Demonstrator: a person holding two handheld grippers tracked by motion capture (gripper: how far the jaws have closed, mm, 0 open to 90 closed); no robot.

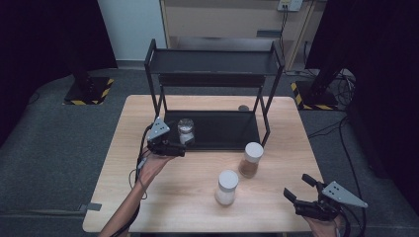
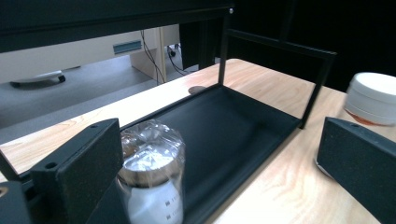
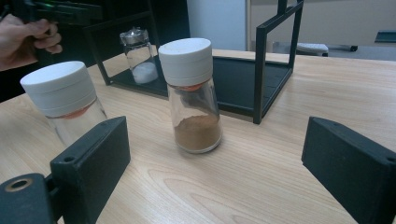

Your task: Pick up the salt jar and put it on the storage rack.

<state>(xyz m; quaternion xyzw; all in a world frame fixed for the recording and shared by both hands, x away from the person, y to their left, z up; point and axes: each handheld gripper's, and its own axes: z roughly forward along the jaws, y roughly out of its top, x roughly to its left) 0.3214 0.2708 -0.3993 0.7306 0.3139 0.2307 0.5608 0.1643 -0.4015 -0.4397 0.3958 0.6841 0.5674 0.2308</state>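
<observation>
A black two-tier rack [image 1: 212, 61] stands at the back of the wooden table [image 1: 163, 197]. On the left end of its lower shelf [image 2: 233, 121] stands a small glass shaker [image 1: 186, 129] with a wrapped silver top [image 2: 152, 154] and white powder. My left gripper [image 1: 182, 148] is open just in front of it, with the shaker beside the left jaw and untouched. A white-lidded jar of brown powder [image 3: 191, 93] and a second white-lidded jar [image 3: 65, 98] stand on the table. My right gripper [image 1: 297, 186] is open at the near right, empty, facing both jars.
A small dark round object [image 1: 243, 107] lies on the table behind the rack. A pale cabinet [image 1: 222, 19] stands beyond the table, and two stand bases with hazard stripes [image 1: 89, 91] sit on the grey floor. Bare wood lies between the jars and the near edge.
</observation>
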